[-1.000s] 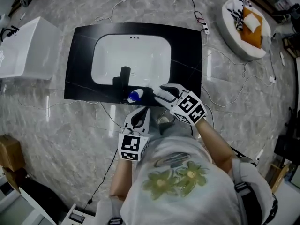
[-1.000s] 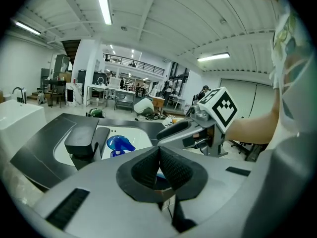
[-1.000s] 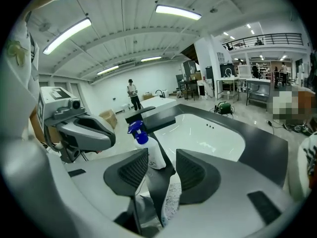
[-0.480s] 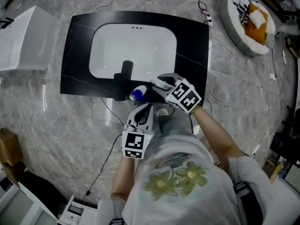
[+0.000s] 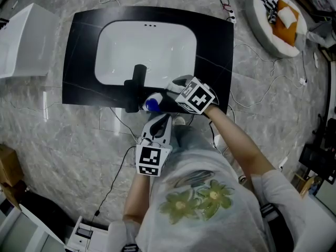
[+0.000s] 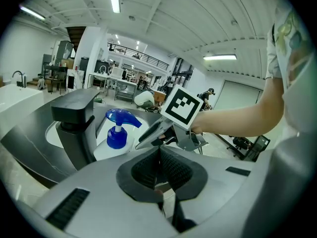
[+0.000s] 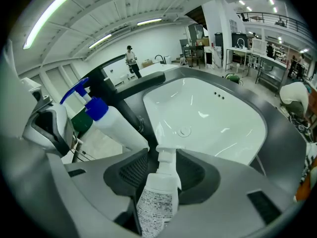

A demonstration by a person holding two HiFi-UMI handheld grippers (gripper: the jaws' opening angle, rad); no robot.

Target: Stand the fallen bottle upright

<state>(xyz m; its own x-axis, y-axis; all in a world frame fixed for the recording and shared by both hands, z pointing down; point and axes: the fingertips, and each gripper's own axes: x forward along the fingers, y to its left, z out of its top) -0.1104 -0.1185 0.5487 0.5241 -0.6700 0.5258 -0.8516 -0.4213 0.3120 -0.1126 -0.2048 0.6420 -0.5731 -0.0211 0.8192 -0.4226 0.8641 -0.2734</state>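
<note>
My right gripper is shut on a small white bottle that lies along the jaws, its white cap pointing at the sink basin. In the head view the right gripper hovers over the front strip of the black counter, just right of the black faucet. A white pump bottle with a blue head stands beside the faucet, close to the right jaws. My left gripper hangs shut and empty just in front of the counter edge.
A white box sits on the marble floor to the left. A round pet bed with an orange cushion lies at the back right. Cables trail over the floor, and a cardboard box stands at the left edge.
The right gripper has moved left and forward over the counter toward the faucet and the blue-headed bottle. The left gripper has stayed roughly in place.
</note>
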